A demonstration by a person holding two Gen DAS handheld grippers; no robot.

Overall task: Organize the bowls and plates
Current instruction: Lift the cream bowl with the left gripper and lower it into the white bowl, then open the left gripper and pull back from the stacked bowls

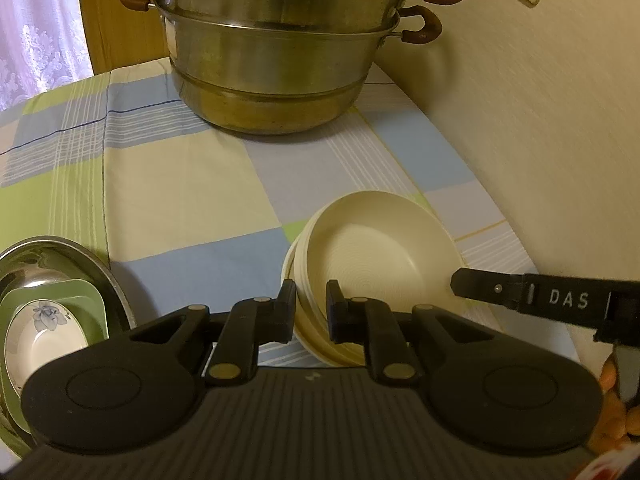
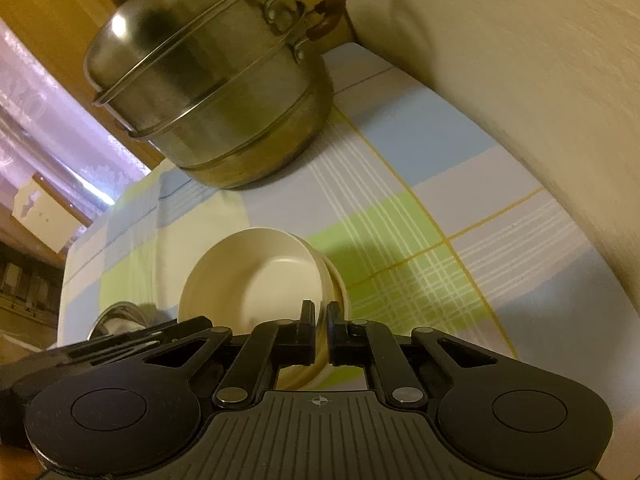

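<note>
Cream bowls (image 1: 372, 256) | both tools seemingly clamp rims | right tool (image 1: 520, 294) reads "DAS"

Bowls (image 1: 372, 256) before steamer pot (image 1: 280, 60)
</note>
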